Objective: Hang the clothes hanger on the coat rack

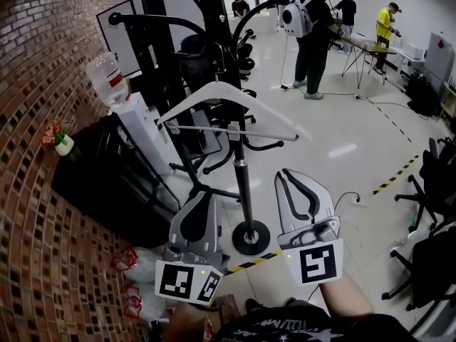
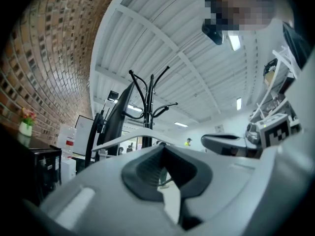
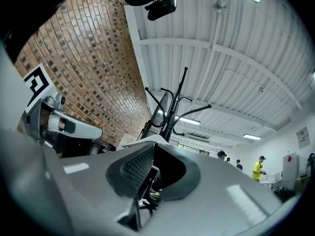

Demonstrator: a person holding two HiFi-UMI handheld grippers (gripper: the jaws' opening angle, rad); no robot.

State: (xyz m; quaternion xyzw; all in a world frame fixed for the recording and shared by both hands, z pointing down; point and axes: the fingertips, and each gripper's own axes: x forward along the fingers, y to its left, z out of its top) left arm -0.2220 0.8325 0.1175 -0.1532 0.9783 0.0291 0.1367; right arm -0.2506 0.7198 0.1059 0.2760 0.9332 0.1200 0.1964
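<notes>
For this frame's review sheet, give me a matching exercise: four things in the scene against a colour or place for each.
Things:
1. clothes hanger
2. coat rack
3. floor tape
4. flower vase

Colour or place:
A. black
B. beside the brick wall
C. white
D. yellow and black stripes

Pairs: 1-C, 2-A, 3-D, 4-B

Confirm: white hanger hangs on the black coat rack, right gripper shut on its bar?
Wrong on the grip: the right gripper is shut on nothing, clear of the white hanger, as the right gripper view shows. The hanger does hang on the black coat rack.
</notes>
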